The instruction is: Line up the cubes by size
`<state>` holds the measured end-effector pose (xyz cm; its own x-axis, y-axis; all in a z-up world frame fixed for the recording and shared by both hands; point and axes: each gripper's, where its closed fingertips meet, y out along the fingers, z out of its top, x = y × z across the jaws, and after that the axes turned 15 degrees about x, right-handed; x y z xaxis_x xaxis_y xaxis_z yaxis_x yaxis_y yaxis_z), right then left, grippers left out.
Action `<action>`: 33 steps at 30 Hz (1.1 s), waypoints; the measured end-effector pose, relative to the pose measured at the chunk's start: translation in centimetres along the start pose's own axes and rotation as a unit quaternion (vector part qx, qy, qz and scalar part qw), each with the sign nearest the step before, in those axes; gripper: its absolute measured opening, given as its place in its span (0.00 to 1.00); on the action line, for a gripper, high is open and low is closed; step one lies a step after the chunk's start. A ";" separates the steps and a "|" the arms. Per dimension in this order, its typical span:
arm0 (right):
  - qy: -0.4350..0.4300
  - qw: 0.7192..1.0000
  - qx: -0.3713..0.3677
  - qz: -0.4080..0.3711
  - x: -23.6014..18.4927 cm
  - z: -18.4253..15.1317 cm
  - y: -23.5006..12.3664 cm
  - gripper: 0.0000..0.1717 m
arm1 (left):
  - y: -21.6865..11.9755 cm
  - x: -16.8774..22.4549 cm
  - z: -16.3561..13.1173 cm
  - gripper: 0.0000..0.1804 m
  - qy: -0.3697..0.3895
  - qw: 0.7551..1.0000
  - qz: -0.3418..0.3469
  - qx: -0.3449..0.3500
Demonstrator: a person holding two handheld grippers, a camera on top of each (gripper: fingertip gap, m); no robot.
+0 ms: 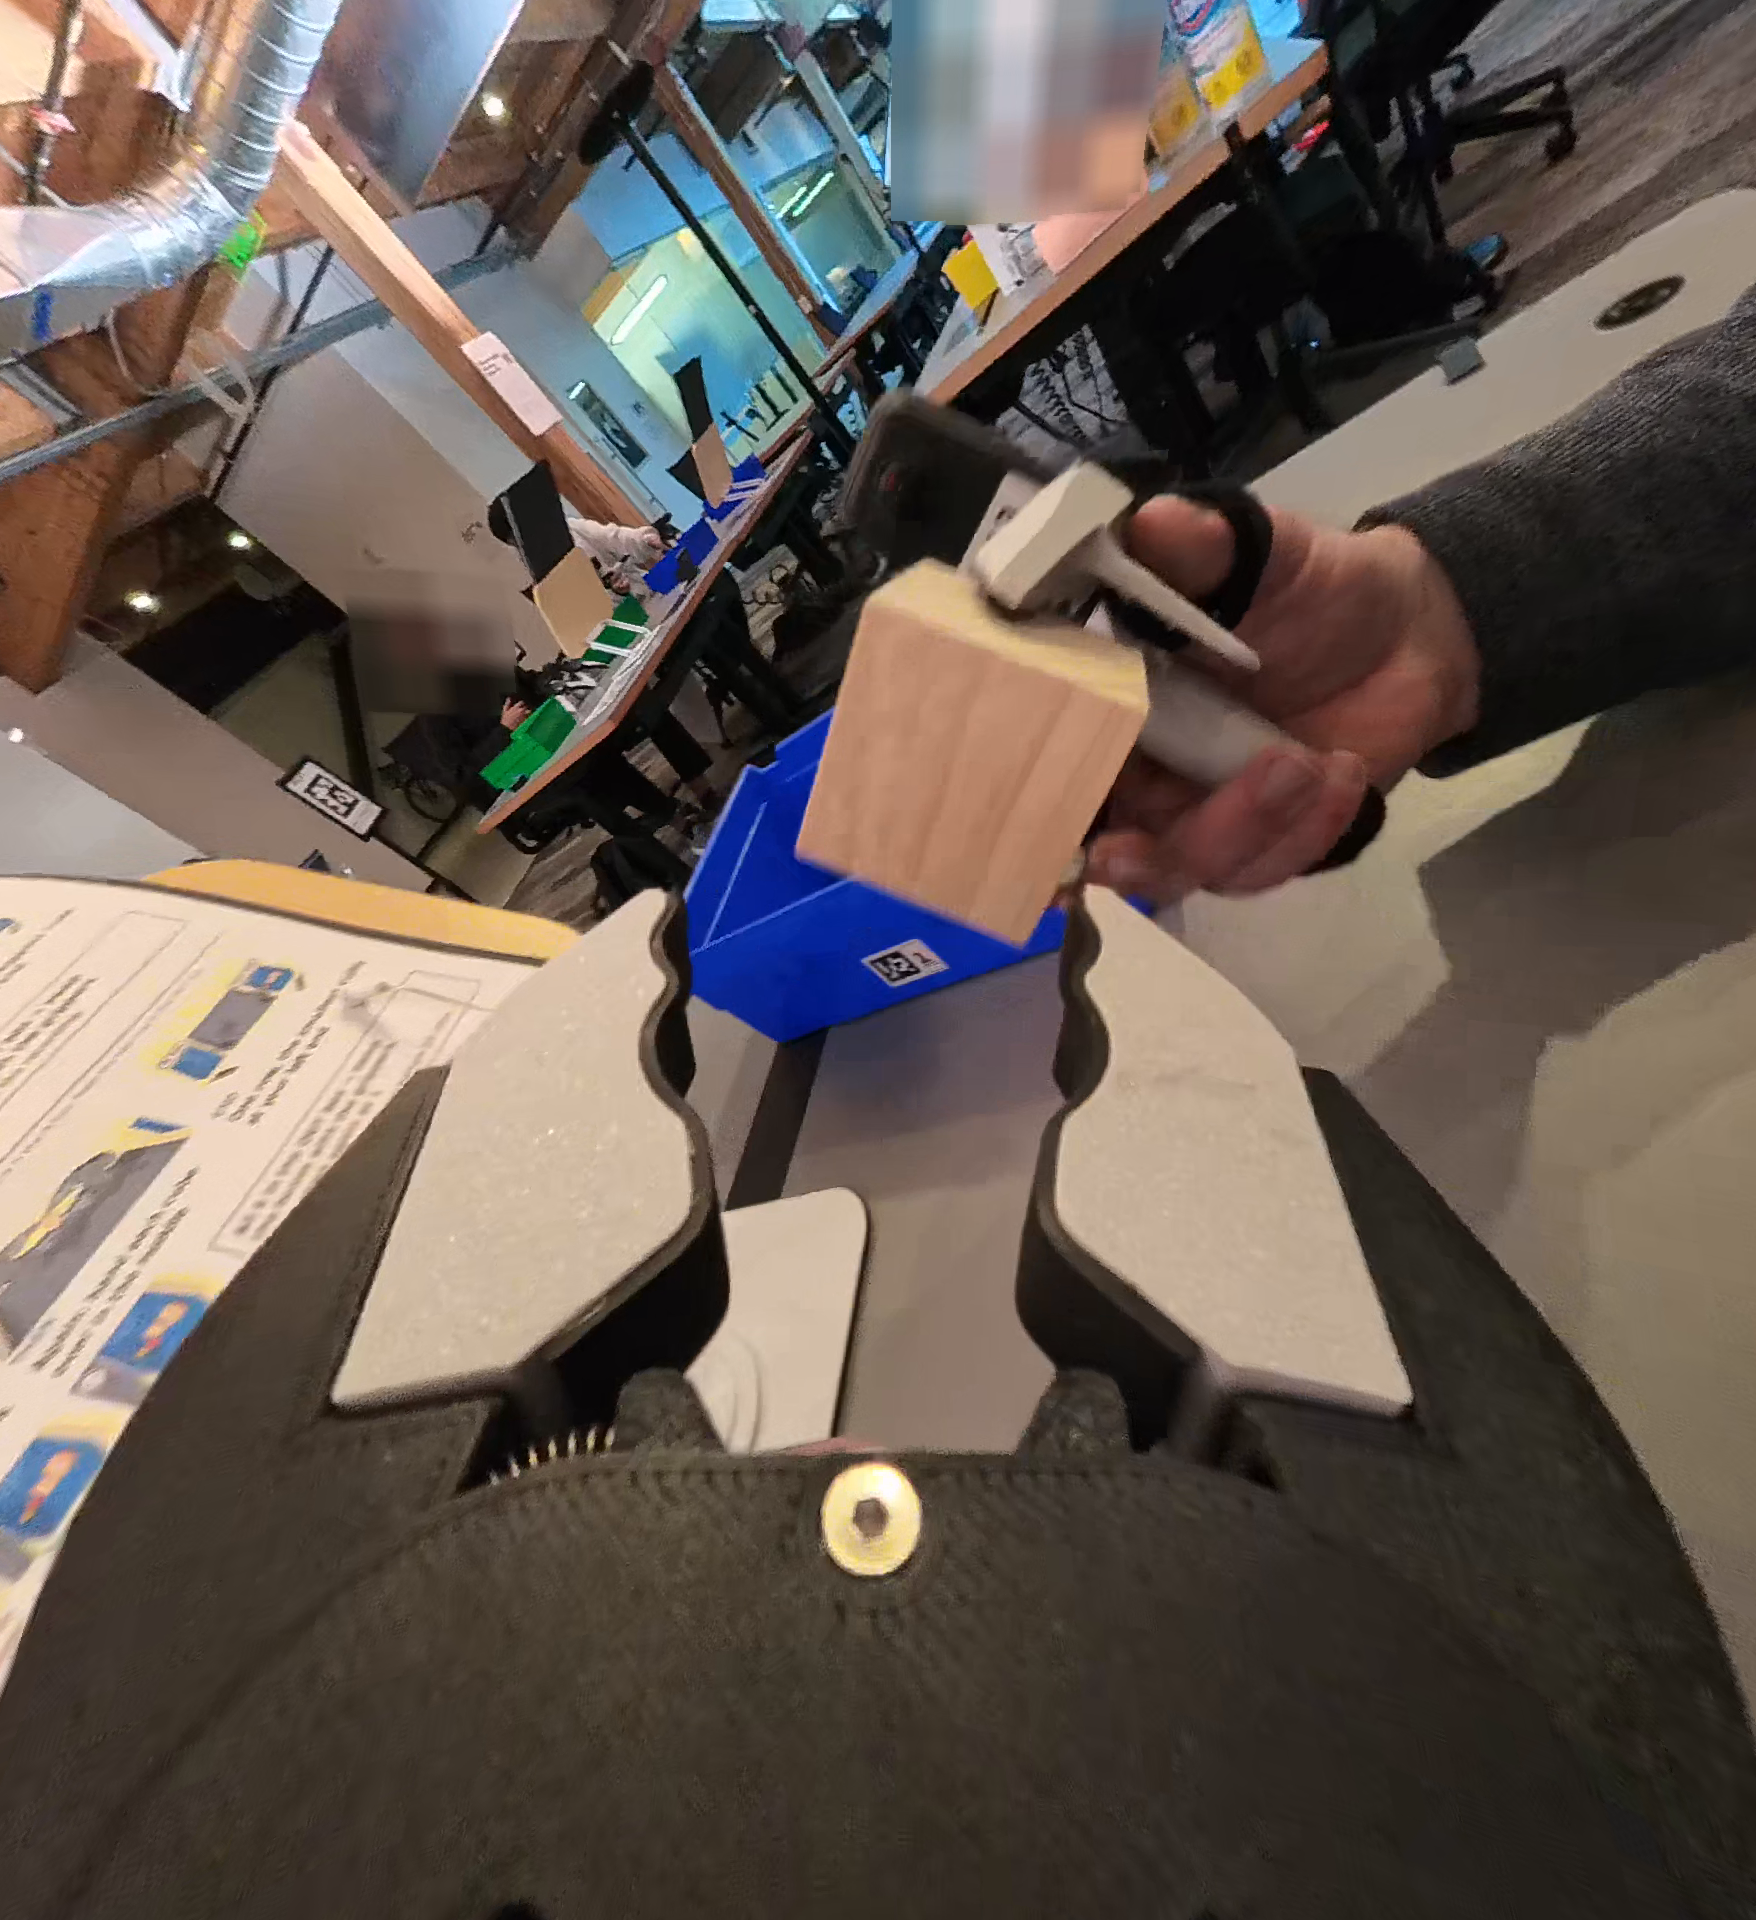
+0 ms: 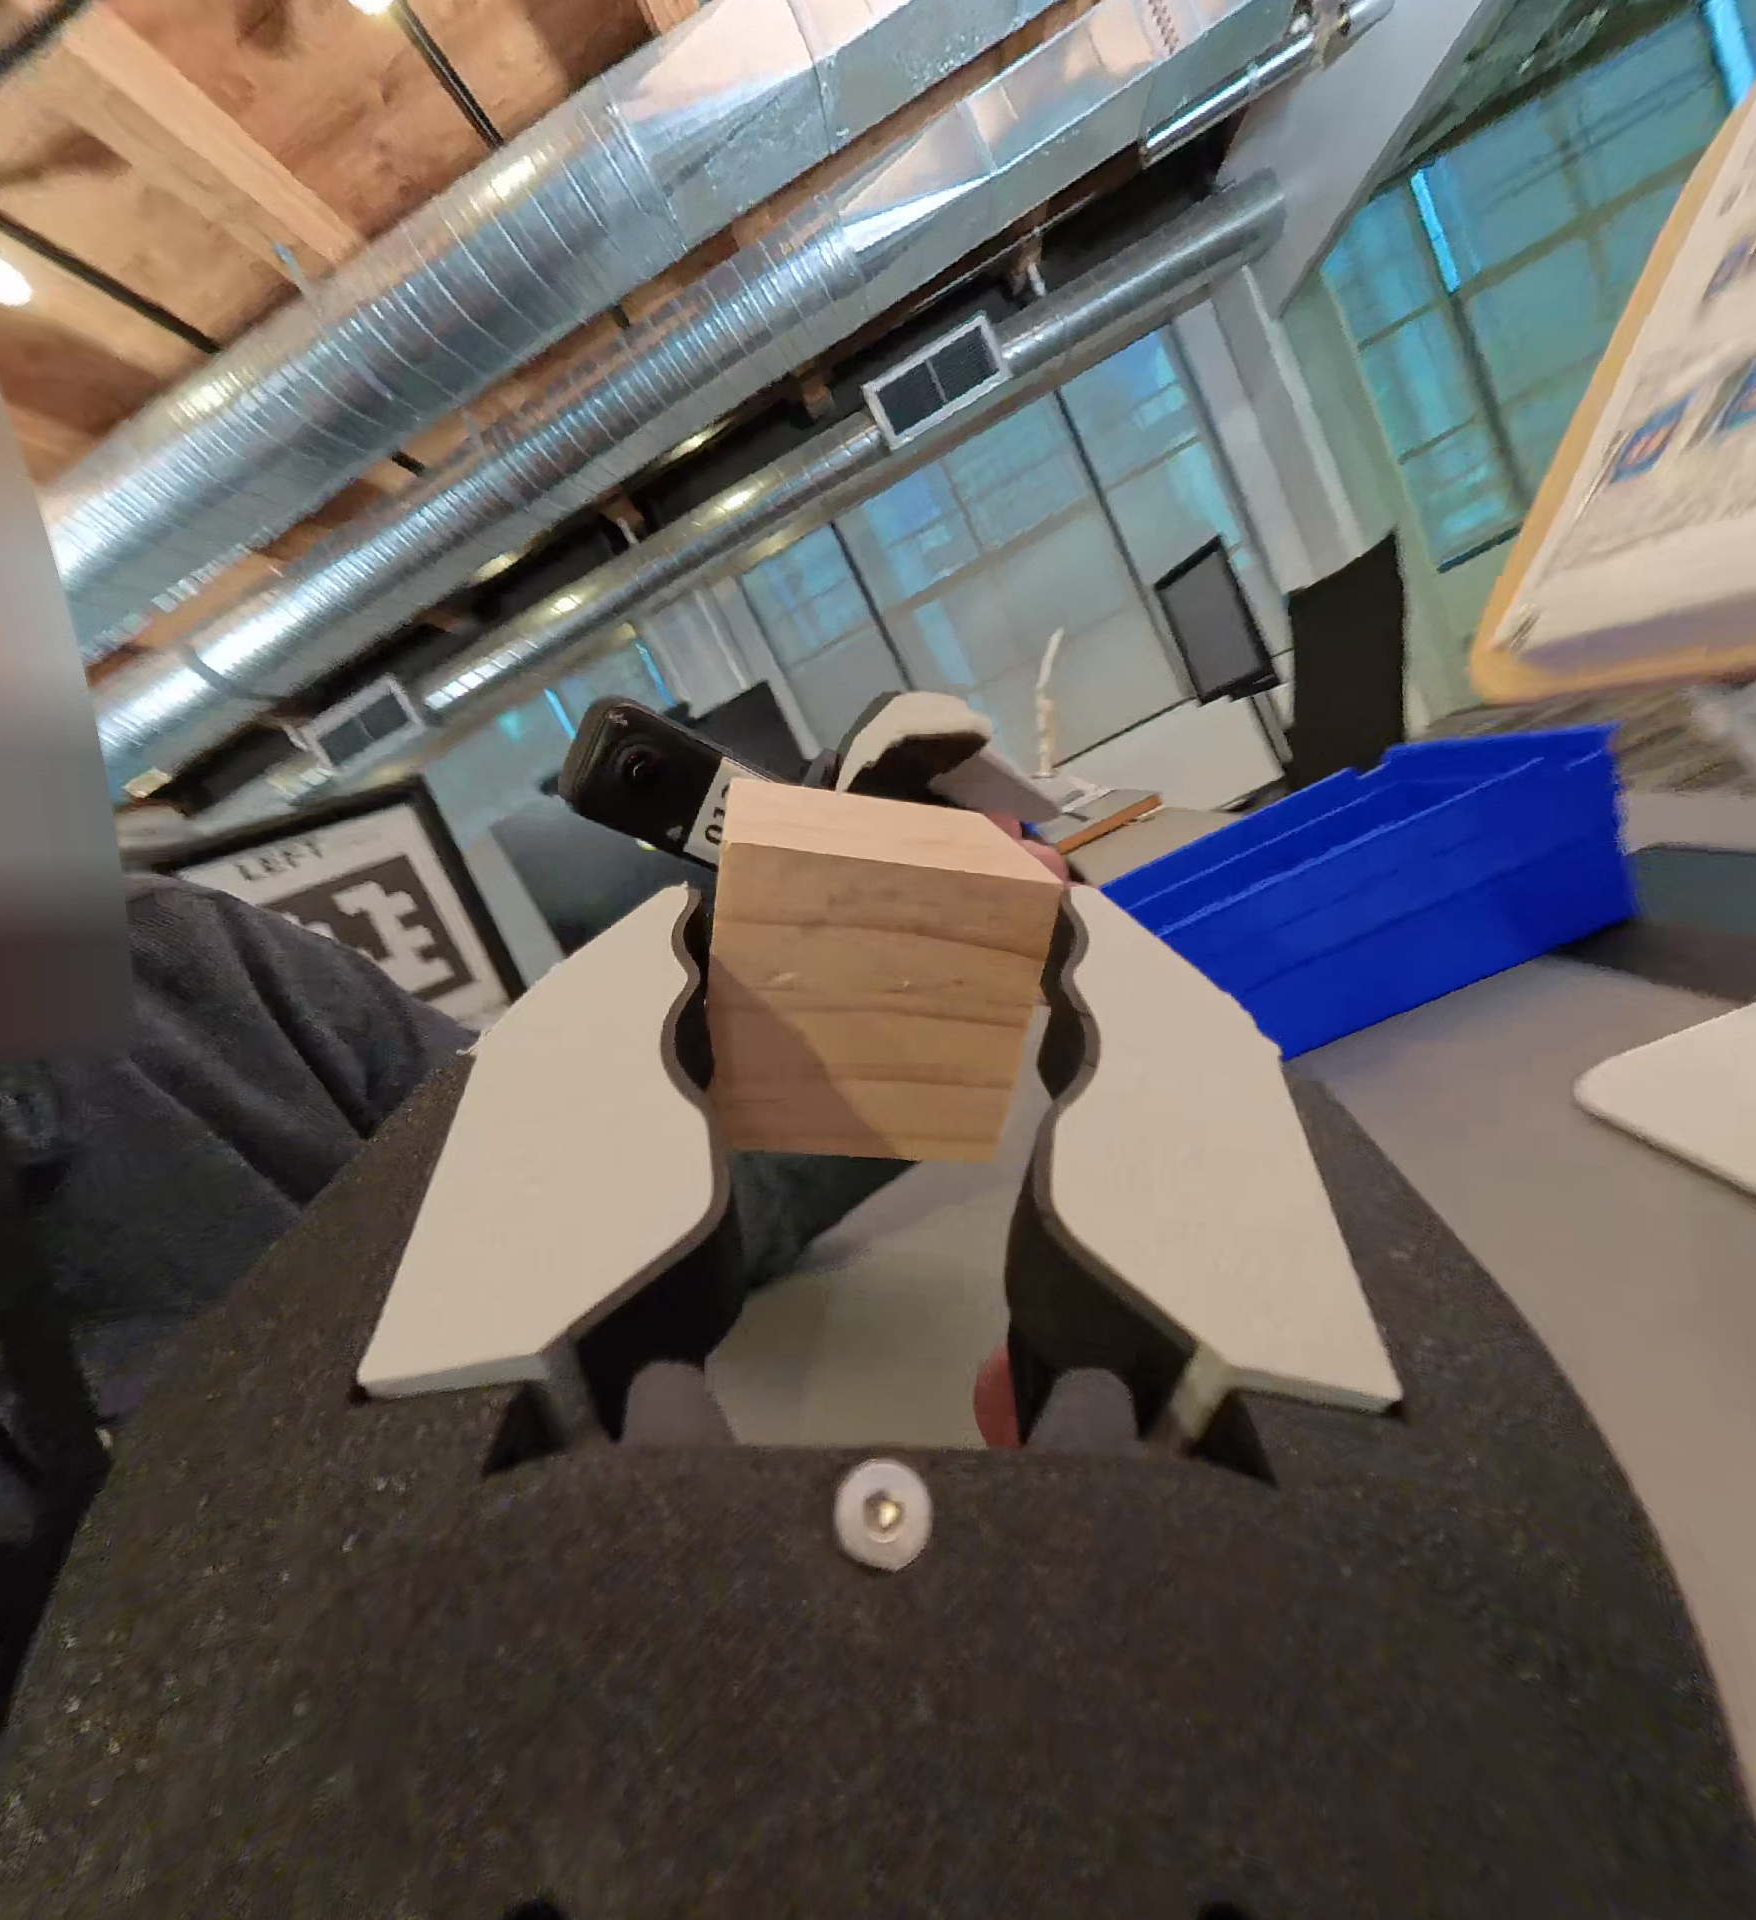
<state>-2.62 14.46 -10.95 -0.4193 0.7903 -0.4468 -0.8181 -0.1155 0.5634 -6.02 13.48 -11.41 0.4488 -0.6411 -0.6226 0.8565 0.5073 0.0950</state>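
My right tool (image 2: pixel 879 997) has a pale wooden cube (image 2: pixel 874 997) clamped between its two pads, lifted clear of the grey bench (image 2: pixel 1476 1143); both pads press flat on the cube's side faces, and the block fills the whole span between the tips. From my left tool (image 1: pixel 879 997) I see that same cube (image 1: pixel 967 748) out ahead and a little above the tips, tilted, carried by the right tool (image 1: pixel 1061 582) in a hand (image 1: pixel 1321 707) with a dark knit sleeve. The left tool stands wide, with only the bench showing between its fingers.

Just beyond the left tool's tips, behind and below the cube, sits a blue bin (image 1: pixel 812 956) on the bench, a small square sticker on its near wall. Off to that tool's left lies a printed instruction sheet (image 1: pixel 126 1143). In the right tool's view the blue bin (image 2: pixel 1393 894) lies ahead and to the right, apart from the cube.
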 end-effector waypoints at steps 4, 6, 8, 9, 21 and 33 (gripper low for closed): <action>-0.157 0.986 -0.014 -0.050 -0.1 5.7 -2.1 0.36 | -2.2 -2.4 0.4 0.18 0.019 0.999 0.031 -0.018; -0.253 0.962 -0.045 -0.096 1.1 8.9 -3.9 0.36 | -2.9 -2.8 1.0 0.05 0.014 0.999 0.030 -0.011; -0.327 0.930 -0.094 -0.140 2.8 11.8 -6.1 0.36 | -3.5 -3.3 1.0 0.00 0.008 0.999 0.031 -0.017; -0.356 0.913 -0.117 -0.158 3.7 13.2 -7.2 0.36 | -3.7 -3.6 0.9 0.00 0.011 0.999 0.036 -0.024; -0.407 0.723 -0.529 -0.178 16.2 12.9 -16.6 0.36 | -4.0 -3.7 -0.8 0.00 0.019 0.997 0.031 -0.065; -0.329 0.617 -0.708 -0.093 21.6 7.3 -20.3 0.36 | -4.7 -4.0 -1.7 0.00 0.016 0.996 0.031 -0.080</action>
<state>7.75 38.25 -26.99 -0.3975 0.8885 0.2295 -0.5468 -0.0284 -0.8368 -12.25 14.68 -10.64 0.4895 -0.5877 -0.6442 0.7742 0.6329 0.0108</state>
